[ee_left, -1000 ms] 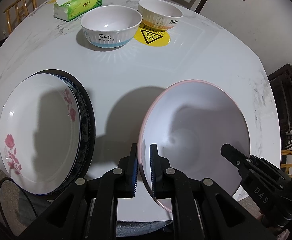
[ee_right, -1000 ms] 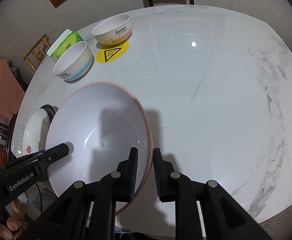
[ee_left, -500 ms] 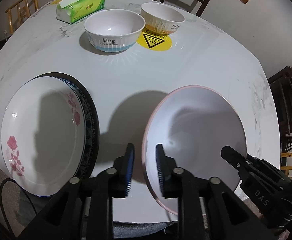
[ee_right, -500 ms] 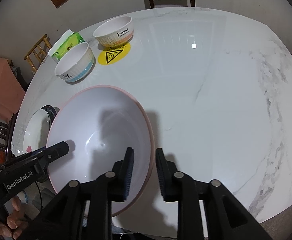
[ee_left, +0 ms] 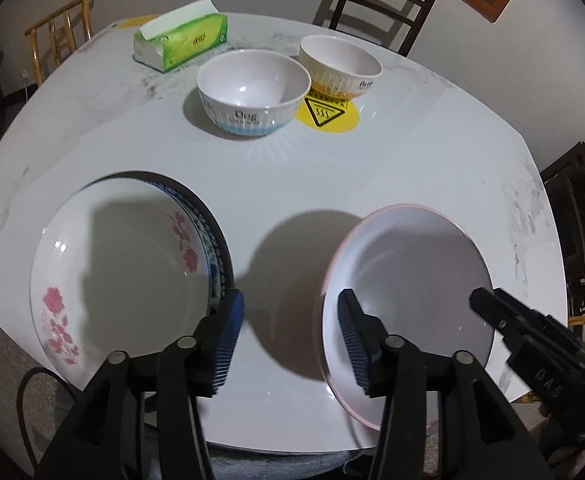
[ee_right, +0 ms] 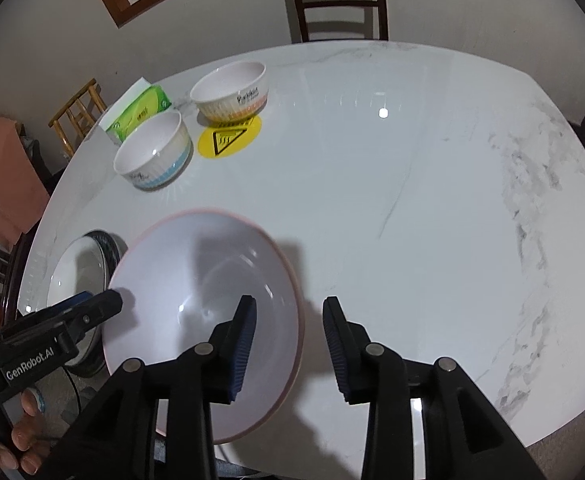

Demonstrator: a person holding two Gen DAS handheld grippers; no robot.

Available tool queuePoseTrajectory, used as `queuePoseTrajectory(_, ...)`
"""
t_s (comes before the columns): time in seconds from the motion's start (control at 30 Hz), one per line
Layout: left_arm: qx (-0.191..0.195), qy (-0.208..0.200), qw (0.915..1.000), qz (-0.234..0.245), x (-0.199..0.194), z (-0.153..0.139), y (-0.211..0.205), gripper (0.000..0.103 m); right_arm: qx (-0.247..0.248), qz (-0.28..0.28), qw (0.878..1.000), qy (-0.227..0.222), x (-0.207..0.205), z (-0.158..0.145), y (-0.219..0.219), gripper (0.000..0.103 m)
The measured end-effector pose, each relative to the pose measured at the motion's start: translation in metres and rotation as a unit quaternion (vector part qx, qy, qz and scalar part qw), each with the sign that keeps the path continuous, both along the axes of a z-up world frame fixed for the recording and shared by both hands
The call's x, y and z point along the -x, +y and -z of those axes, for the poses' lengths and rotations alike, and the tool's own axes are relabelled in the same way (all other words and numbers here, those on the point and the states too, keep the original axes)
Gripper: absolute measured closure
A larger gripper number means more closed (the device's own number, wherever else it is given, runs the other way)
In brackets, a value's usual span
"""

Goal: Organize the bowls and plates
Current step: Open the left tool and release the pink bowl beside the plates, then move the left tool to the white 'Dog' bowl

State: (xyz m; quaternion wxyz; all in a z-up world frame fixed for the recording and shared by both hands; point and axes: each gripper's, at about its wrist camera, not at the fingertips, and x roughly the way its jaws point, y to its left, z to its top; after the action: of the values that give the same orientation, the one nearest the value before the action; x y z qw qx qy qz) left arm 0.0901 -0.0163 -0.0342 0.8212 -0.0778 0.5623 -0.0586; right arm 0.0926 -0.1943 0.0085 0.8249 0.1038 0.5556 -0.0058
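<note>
A pink-rimmed plate (ee_left: pixel 412 280) (ee_right: pixel 196 300) rests on the white marble table (ee_left: pixel 292 176) near its front edge. My left gripper (ee_left: pixel 290 340) is open, its jaws astride the plate's left rim without touching. My right gripper (ee_right: pixel 288 340) is open, astride the plate's right rim. A rose-patterned plate (ee_left: pixel 120 272) sits stacked on a dark blue-rimmed plate (ee_left: pixel 218 240) at the left. A blue-banded bowl (ee_left: pixel 252 96) and an orange-banded bowl (ee_left: pixel 338 66) stand at the back.
A green tissue box (ee_left: pixel 180 42) lies at the back left. A yellow warning sticker (ee_left: pixel 326 114) lies under the orange-banded bowl. Chairs (ee_right: pixel 336 0) stand around the table. The right half of the table (ee_right: pixel 432 200) is bare marble.
Both grippers opened from shut on the pink-rimmed plate's rim and let it go. The plate now lies on the table. Both grippers drew back a little.
</note>
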Motion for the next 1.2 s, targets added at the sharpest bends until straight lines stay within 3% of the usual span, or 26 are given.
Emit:
queuePoseTrajectory(0.3,-0.029,-0.034,0.9989,-0.017,-0.002,-0.014,0.019,0.044,-0.007,-0.005,0.999,-0.035,-0.006,-0.021,0.007,0.067)
queuePoseTrajectory(0.57,-0.065,-0.057,0.9959,-0.026,-0.009,-0.023,0.037,0.038,-0.004,-0.034,0.999,-0.038,-0.019,-0.028,0.031,0.067)
queuePoseTrajectory(0.87,-0.09,-0.069,0.993,-0.033,-0.023,-0.028,0.055,0.032,-0.006,-0.053,0.998,-0.044,-0.037,-0.034,0.058,0.067)
queuePoseTrajectory(1.2,-0.104,-0.064,0.9916,-0.042,-0.048,-0.023,0.075,0.032,-0.009,-0.071,0.996,-0.047,-0.07,-0.034,0.09,0.067)
